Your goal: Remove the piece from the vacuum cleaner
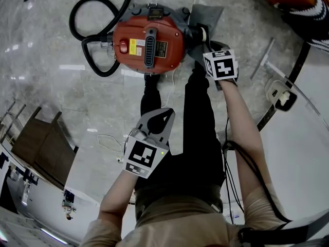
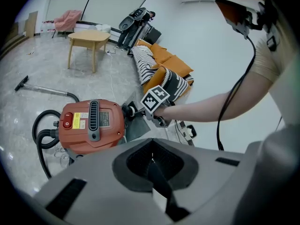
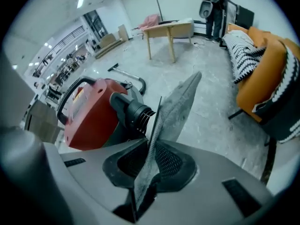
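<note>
A red vacuum cleaner (image 1: 149, 45) (image 2: 91, 125) (image 3: 89, 114) sits on the marble floor ahead of the person's feet. At its right side, by the black ribbed port (image 3: 138, 114), a flat grey bag-like piece (image 1: 205, 17) (image 2: 136, 128) (image 3: 178, 107) stands edge-on. My right gripper (image 1: 199, 36) (image 3: 152, 146) (image 2: 137, 112) is shut on that piece's lower edge, which runs down between the pads. My left gripper (image 1: 160, 113) (image 2: 152, 161) hangs back over the person's legs, well short of the vacuum, with its jaws shut on nothing.
A black hose (image 1: 90, 35) loops off the vacuum's left side. A white power strip (image 1: 282, 94) and cables lie to the right. A sofa with orange and striped cushions (image 2: 164, 74), a wooden table (image 2: 89, 39) and a floor wand (image 2: 42, 89) stand farther off.
</note>
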Motion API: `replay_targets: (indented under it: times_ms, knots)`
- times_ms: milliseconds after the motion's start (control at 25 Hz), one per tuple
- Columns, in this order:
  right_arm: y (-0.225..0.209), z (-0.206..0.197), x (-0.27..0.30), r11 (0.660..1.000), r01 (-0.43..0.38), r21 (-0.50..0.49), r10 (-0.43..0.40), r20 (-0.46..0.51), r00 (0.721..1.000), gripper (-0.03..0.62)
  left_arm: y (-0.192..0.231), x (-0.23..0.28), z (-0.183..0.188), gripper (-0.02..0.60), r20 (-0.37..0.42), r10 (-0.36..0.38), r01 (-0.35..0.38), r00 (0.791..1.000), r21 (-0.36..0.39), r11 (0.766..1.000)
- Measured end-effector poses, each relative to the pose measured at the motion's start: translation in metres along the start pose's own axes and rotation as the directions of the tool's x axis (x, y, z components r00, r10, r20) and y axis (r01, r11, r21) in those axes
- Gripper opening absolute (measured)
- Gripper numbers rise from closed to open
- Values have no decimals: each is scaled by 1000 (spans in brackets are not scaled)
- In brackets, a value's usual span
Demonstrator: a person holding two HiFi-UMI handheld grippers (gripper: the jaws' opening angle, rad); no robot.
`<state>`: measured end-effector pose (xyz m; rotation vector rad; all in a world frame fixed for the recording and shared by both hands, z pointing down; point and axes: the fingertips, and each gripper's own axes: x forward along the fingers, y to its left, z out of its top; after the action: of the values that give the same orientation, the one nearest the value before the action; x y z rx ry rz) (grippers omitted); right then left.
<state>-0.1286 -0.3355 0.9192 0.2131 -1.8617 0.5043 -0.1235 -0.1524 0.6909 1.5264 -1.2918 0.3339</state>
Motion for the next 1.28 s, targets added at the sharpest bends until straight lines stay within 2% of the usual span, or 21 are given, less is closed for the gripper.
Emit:
replay_targets:
  times_ms: [120, 200, 320, 400, 440, 520, 600, 680, 760, 840, 920, 960, 1000, 1080, 1120, 1160, 1200, 1280]
  knots:
    - [-3, -2, 1, 996, 17, -87, -17, -8, 1000, 51, 0, 0, 2, -8, -5, 4, -4, 1000, 7, 1000]
    - [-7, -3, 0, 998, -1, -63, 2, 6, 1000, 51, -1, 1, 4, -8, -7, 2, -2, 1000, 9, 1000]
    - [-11, -2, -3, 990, -69, 122, 61, 62, 996, 52, 0, 3, 5, -8, -12, 5, -4, 1000, 9, 1000]
    - [-11, -1, -3, 958, -118, 262, 95, 101, 990, 51, 4, 4, 6, -8, -11, 11, -11, 1000, 7, 1000]
    - [-11, 0, -2, 930, -148, 338, 113, 121, 986, 51, 5, 4, 7, -8, -11, 14, -14, 1000, 6, 1000]
    - [-11, -1, -1, 849, -211, 484, 148, 165, 975, 51, 6, 5, 7, -8, -13, 13, -13, 1000, 9, 1000]
    - [-11, -2, -1, 780, -251, 573, 169, 194, 966, 52, 4, 6, 8, -8, -17, 9, -9, 1000, 12, 1000]
    - [-12, -2, -1, 720, -284, 633, 191, 213, 958, 52, 3, 6, 8, -8, -17, 4, -4, 1000, 12, 1000]
    - [-11, -2, -1, 640, -329, 695, 223, 242, 944, 54, 3, 7, 8, -8, -15, 2, -2, 1000, 9, 1000]
    - [-9, -2, 0, 535, -385, 752, 264, 284, 922, 54, 3, 6, 9, -8, -12, 2, -2, 1000, 7, 1000]
    - [-7, -2, 0, 413, -445, 795, 313, 335, 889, 58, 5, 4, 9, -8, -10, 6, -6, 1000, 5, 1000]
    - [-6, -2, 1, 374, -465, 803, 332, 352, 875, 63, 6, 3, 9, -8, -10, 8, -8, 1000, 4, 1000]
    - [-7, -3, 1, 360, -475, 803, 345, 358, 867, 63, 7, 2, 10, -8, -10, 11, -11, 1000, 4, 1000]
    - [-8, -3, 0, 380, -476, 793, 356, 349, 867, 63, 9, 2, 10, -8, -11, 16, -16, 1000, 3, 1000]
    - [-8, -2, 0, 411, -469, 782, 356, 336, 872, 63, 10, 1, 10, -8, -12, 17, -17, 1000, 4, 1000]
    - [-7, -2, 0, 464, -454, 761, 352, 312, 882, 63, 11, 1, 9, -8, -14, 18, -18, 1000, 6, 1000]
    - [-6, -2, 0, 538, -430, 725, 344, 277, 897, 61, 11, 1, 9, -8, -16, 18, -18, 1000, 7, 1000]
    - [-5, -2, 0, 713, -359, 603, 313, 185, 932, 48, 9, 3, 9, -8, -16, 14, -14, 1000, 9, 1000]
